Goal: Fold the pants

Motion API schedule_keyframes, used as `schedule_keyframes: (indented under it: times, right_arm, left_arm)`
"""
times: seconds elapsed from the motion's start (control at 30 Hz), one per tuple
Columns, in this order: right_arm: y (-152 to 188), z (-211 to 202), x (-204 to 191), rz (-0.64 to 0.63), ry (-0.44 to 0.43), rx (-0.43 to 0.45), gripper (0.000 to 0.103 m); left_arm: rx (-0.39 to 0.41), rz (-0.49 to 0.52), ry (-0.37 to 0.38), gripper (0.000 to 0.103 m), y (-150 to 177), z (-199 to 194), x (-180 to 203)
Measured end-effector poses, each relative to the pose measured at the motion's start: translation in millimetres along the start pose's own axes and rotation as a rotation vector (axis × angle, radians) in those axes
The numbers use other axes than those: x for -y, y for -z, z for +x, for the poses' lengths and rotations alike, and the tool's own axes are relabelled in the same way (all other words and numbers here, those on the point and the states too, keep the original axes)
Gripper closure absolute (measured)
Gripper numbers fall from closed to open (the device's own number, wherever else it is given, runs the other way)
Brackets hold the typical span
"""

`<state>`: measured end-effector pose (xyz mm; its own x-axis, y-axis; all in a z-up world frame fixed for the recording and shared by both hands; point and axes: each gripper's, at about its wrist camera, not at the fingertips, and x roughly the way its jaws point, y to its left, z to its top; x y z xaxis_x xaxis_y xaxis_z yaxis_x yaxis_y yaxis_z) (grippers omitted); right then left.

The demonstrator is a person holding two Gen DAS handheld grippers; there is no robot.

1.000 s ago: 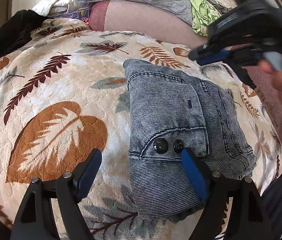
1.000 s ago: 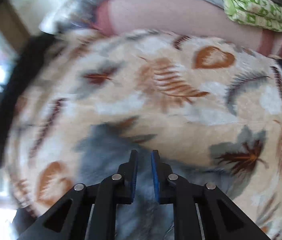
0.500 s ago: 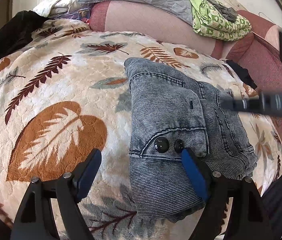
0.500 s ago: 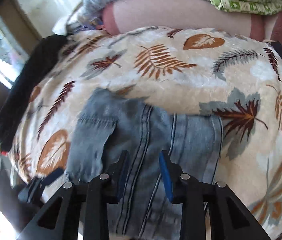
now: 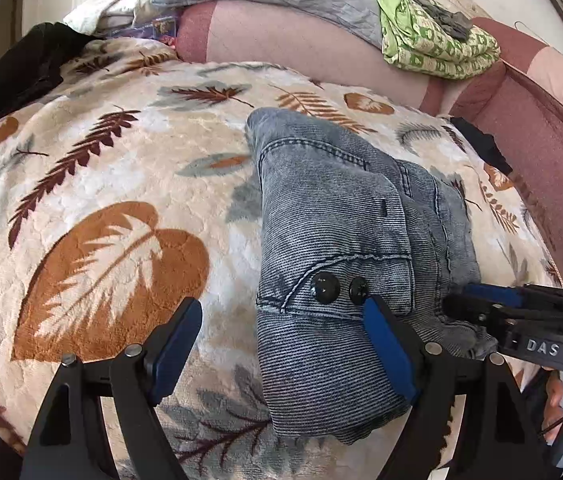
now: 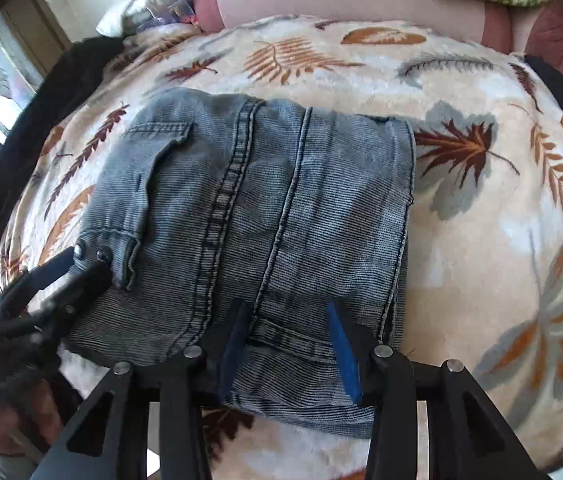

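As far as can be judged from both wrist views, the folding is largely done: the pants [image 5: 333, 240] are found doubled into a compact, several-layered bundle lying on the leaf-print blanket [image 5: 101, 208], with two dark buttons [image 5: 339, 289] turned upward on the top layer. Only a last tidying or a final fold, if any, is judged to remain. The left gripper [image 5: 281, 344] is held steeply angled down over the near edge of the bundle, its jaws spread wide, one finger over the denim and the other over bare blanket; nothing is gripped. The right gripper [image 6: 287, 350] is pointed down at the bundle's near edge, its jaws opening, denim seen between them but not pinched.
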<state>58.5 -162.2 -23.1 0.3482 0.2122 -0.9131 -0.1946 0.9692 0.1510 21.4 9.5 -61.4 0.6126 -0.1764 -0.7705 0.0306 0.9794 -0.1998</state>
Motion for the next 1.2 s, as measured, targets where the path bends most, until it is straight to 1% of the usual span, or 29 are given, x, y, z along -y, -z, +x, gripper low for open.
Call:
schedule_keyframes:
  times: [0.03,0.13,0.17,0.2,0.23,0.27,0.33,0.47,0.53,0.57,0.63,0.67,0.7,0.73,0.77,0.8,0.83,0.97,1.1,1.13,1.17,1.2]
  right_arm:
    - [-1.5,-5.3,-2.3,0.006,0.009,-0.001,0.058]
    - [1.7,-25.6,-5.7,0.004,0.002,0.053,0.057]
    - [7.1,-24.3,-3.2,0.008,0.013,0.045,0.056]
    - [11.5,-16.7,1.7,0.021,0.015,0.017,0.056]
    - [18.6,-9.8,6.9,0.035,-0.007,0.012,0.056]
    - [23.1,-13.4,10.2,0.038,-0.020,0.042,0.056]
    - [20.0,-21.2,8.9,0.047,-0.027,0.043,0.056]
    - [23.9,-54.3,29.5,0.160,-0.100,0.164,0.056]
    - [28.9,-58.8,40.1,0.211,-0.117,0.183,0.056]
    - [32.2,-59.6,42.4,0.216,-0.127,0.186,0.056]
    - [35.8,-54.1,44.3,0.209,-0.136,0.169,0.056]
    - [39.0,-46.3,44.2,0.197,-0.109,0.140,0.055]
    - [40.8,-34.2,43.5,0.181,-0.058,0.095,0.052]
    - [45.1,-19.0,43.1,0.163,-0.006,0.030,0.050]
    - [50.4,-12.4,45.0,0.160,-0.014,0.014,0.048]
    - [52.9,-16.9,46.1,0.162,-0.018,0.048,0.047]
    - [53.5,-19.6,46.5,0.162,-0.020,0.049,0.046]
    - [54.9,-37.4,53.1,0.199,-0.052,0.100,0.046]
    - [45.9,-59.6,49.6,0.207,-0.090,0.177,0.046]
    - [43.2,-66.9,45.6,0.202,-0.092,0.212,0.046]
    - [41.5,-69.9,43.4,0.193,-0.096,0.228,0.043]
    - [38.9,-65.0,39.5,0.178,-0.095,0.228,0.035]
  left_arm:
    - [0.004,0.003,-0.002,0.019,0.0,-0.9,-0.3]
    - [-0.002,-0.013,0.007,0.019,0.1,-0.4,-3.2]
    - [-0.003,-0.016,0.008,0.019,0.1,-0.4,-3.6]
    - [-0.002,-0.014,0.009,0.019,0.3,-0.4,-3.4]
    - [-0.005,-0.007,0.011,0.018,0.6,0.4,-2.2]
    - [-0.003,-0.003,0.008,0.018,0.8,0.8,-1.1]
    - [0.003,-0.001,0.003,0.018,0.1,-1.9,-1.2]
    - [0.005,-0.039,0.032,0.018,-6.2,-14.1,-8.4]
    - [0.043,-0.053,0.021,0.018,-10.1,-25.5,-11.3]
    - [0.059,-0.059,0.013,0.018,-12.4,-30.4,-12.1]
    - [0.068,-0.059,-0.002,0.018,-14.7,-35.0,-11.5]
    - [0.054,-0.048,-0.015,0.018,-13.9,-32.3,-10.0]
    - [0.024,-0.022,-0.036,0.018,-11.4,-25.3,-6.3]
    - [-0.019,0.018,-0.071,0.018,-6.9,-14.2,-1.2]
    - [-0.040,0.055,-0.104,0.018,-1.1,-5.1,4.3]
    - [-0.014,0.067,-0.117,0.018,1.8,-6.0,5.8]
    - [0.007,0.075,-0.124,0.018,2.1,-9.5,6.9]
    - [-0.009,0.066,-0.127,0.018,-0.1,-11.8,5.4]
    - [-0.002,0.064,-0.129,0.018,-0.7,-12.1,3.5]
    - [-0.003,0.064,-0.127,0.018,-0.6,-12.2,3.3]
    - [-0.005,0.062,-0.125,0.018,-0.5,-12.2,3.1]
    - [-0.007,0.059,-0.122,0.018,-1.1,-12.3,2.0]
